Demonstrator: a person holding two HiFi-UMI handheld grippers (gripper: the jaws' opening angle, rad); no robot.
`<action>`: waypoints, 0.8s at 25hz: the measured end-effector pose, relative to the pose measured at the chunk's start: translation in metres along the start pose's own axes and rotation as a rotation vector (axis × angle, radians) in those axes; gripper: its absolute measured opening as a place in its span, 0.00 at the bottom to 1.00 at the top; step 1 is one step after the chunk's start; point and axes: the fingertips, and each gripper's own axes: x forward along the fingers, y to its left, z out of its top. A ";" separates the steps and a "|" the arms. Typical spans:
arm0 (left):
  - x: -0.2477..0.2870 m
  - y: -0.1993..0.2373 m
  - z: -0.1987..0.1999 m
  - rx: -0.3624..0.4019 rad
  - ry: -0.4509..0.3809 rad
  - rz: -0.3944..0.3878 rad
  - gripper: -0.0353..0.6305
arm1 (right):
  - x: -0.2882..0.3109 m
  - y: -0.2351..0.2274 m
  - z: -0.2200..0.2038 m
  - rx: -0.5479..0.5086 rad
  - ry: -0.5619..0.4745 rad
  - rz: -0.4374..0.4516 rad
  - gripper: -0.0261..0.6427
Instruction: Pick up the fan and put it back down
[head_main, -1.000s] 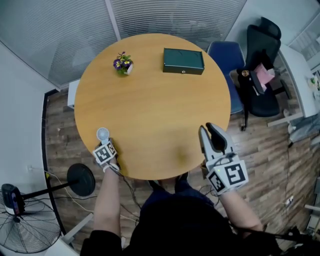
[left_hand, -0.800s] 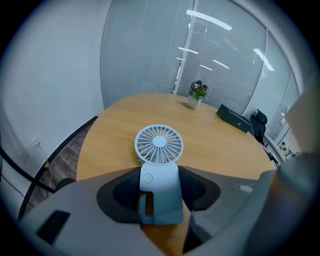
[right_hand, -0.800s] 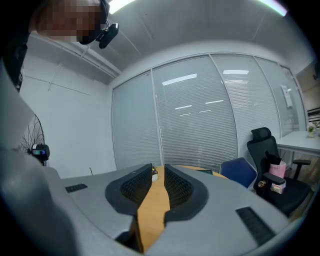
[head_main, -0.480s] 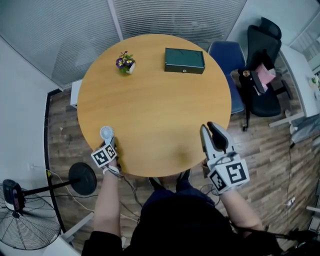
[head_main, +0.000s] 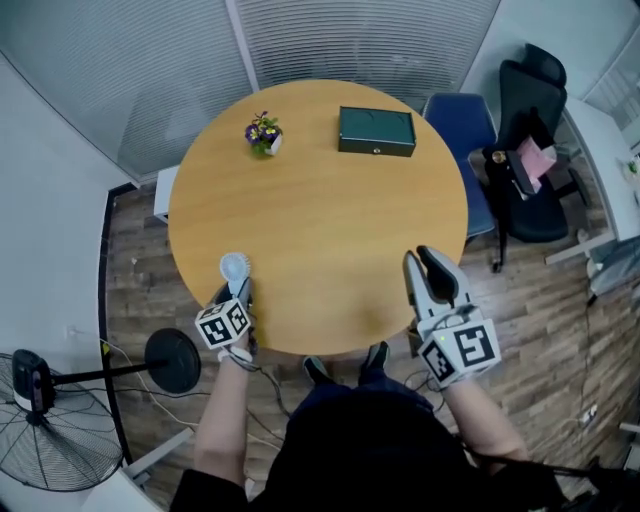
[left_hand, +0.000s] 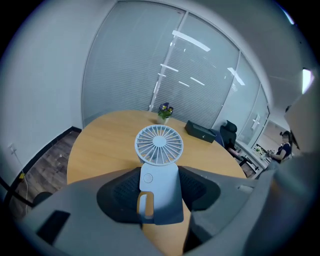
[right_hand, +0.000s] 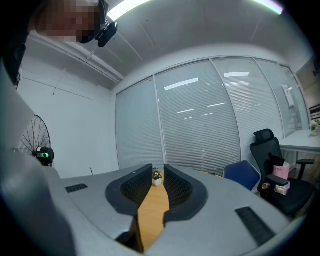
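At the round table's (head_main: 320, 190) near left edge the left gripper (head_main: 241, 291) clamps the small fan (left_hand: 159, 146) by its handle (grille head past the jaws), while the right gripper (head_main: 428, 262), at the near right edge, stands slightly parted and empty.

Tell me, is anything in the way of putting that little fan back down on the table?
Nothing visible. The left claw grips the fan over bare table; the flowers and box sit at the far side.
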 end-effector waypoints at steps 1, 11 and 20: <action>-0.004 -0.005 0.001 0.014 -0.007 -0.003 0.37 | 0.000 0.001 0.001 0.001 -0.003 0.004 0.15; -0.037 -0.063 0.022 0.156 -0.068 -0.094 0.37 | -0.001 0.009 0.004 0.016 -0.020 0.032 0.15; -0.067 -0.133 0.052 0.268 -0.162 -0.182 0.38 | -0.011 0.000 0.006 0.031 -0.031 0.032 0.15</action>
